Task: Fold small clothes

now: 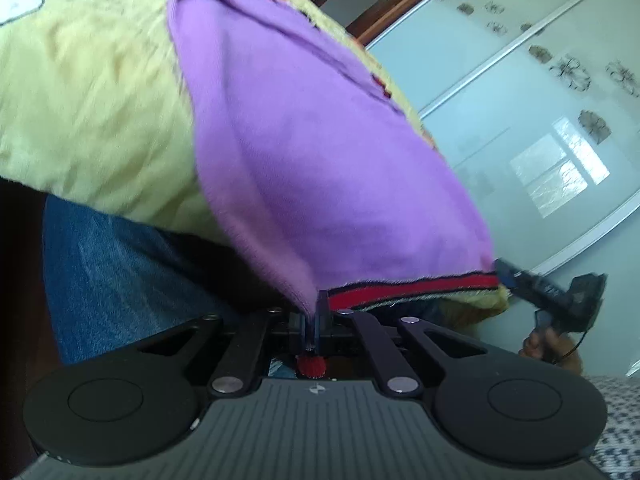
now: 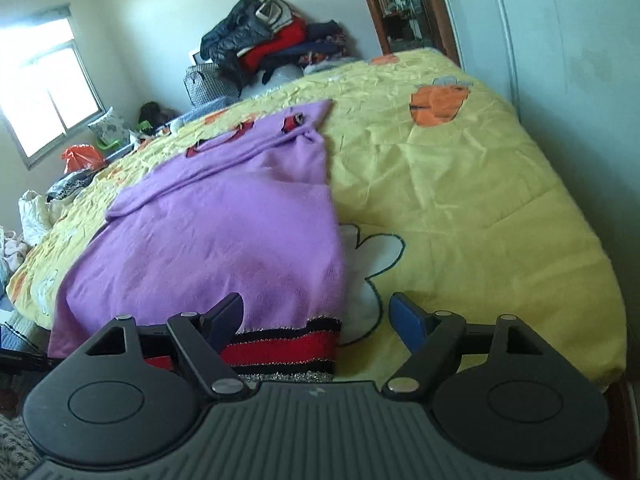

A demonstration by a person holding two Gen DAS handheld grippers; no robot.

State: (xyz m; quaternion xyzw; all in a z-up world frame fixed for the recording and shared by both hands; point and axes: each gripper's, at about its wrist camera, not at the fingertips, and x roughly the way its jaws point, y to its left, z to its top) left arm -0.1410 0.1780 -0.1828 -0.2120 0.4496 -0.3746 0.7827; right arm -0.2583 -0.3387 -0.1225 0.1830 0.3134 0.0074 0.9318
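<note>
A yellow quilt (image 2: 460, 184) fills the frame, the purple sweater (image 2: 224, 232) spread at its centre-left, the left gripper (image 1: 313, 314) clenched on its hem corner, the right gripper (image 2: 320, 316) released, straddling the striped hem (image 2: 288, 344).

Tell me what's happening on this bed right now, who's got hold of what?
A person is working a purple knitted sweater with a red-and-black striped hem, spread on a yellow quilted bedspread. The left hand-held gripper is shut on the sweater's bottom corner, beside the hem. The right hand-held gripper is open, its fingers straddling the hem's other corner without pressing on it. So one corner is gripped and the other not yet; no fold has begun from this end.
</note>
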